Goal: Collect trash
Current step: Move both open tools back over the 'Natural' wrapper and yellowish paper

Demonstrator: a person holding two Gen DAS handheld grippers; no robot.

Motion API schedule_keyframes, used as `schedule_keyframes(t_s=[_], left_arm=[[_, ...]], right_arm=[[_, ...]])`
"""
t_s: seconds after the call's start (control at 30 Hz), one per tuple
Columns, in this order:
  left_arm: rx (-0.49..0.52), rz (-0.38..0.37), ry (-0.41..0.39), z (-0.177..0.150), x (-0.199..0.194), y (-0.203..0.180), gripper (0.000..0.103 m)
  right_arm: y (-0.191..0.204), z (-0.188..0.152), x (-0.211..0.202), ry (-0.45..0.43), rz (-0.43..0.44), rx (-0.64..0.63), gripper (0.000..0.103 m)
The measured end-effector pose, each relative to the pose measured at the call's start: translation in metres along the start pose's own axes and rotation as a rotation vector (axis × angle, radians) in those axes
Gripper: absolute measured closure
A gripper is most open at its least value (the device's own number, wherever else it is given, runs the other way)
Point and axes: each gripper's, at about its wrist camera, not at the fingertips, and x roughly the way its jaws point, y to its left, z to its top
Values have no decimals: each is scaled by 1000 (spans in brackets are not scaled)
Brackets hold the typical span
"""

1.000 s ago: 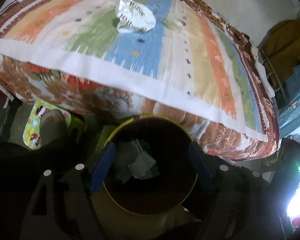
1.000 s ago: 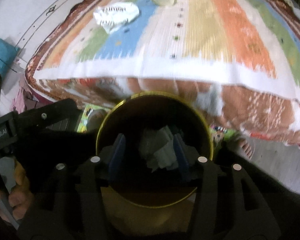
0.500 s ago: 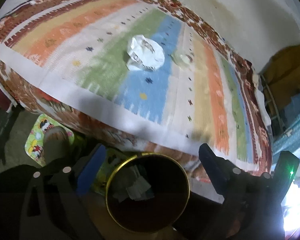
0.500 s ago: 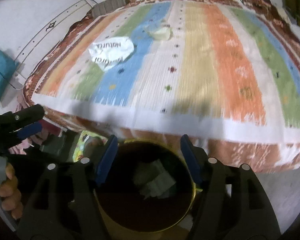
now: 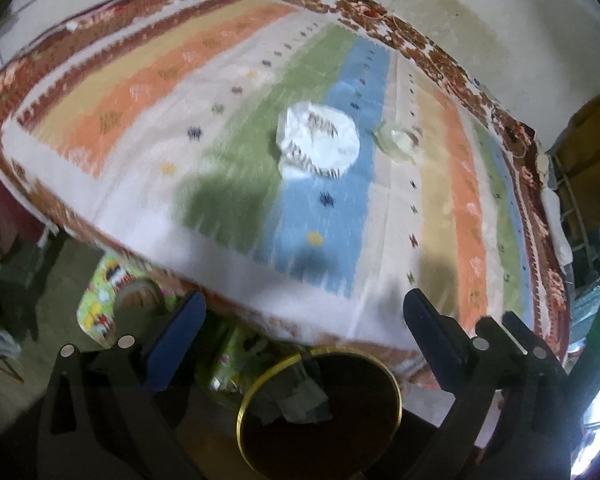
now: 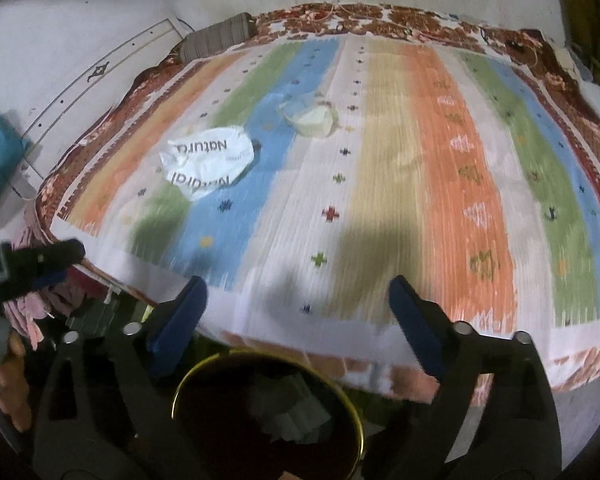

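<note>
My bin [image 5: 320,408] sits at bottom centre, paper [image 5: 296,398] inside; on the bed [image 5: 140,120] above, the wrapper [image 5: 318,142] lies left of the cup [image 5: 396,140].

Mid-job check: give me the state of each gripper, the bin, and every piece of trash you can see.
Left gripper: open, empty.
Right gripper: open, empty.
Dark round gold-rimmed bin: upright, holds crumpled paper.
White crumpled printed wrapper: lying on striped bedspread, uncollected.
Clear crumpled plastic piece: on bedspread, uncollected.
</note>
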Motion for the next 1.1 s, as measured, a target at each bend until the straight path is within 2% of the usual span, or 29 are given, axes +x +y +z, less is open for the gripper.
schedule_keyframes(t_s=[0.13, 0.27, 0.4, 0.5, 0.7, 1.1], left_arm=[[53, 52, -16, 28, 10, -6, 6], [90, 103, -1, 50, 34, -8, 6], [164, 99, 23, 69, 57, -10, 6], [220, 114, -10, 75, 65, -13, 6], [212, 49, 31, 86, 84, -12, 6], [206, -7, -1, 117, 101, -3, 6]], right_arm=[[-3, 18, 9, -21, 1, -2, 9], [-7, 31, 16, -41, -3, -3, 9], [-12, 44, 28, -45, -3, 1, 9], [-16, 53, 40, -20, 9, 23, 9], [-16, 72, 56, -35, -1, 15, 9], [-22, 128, 102, -67, -34, 17, 10]])
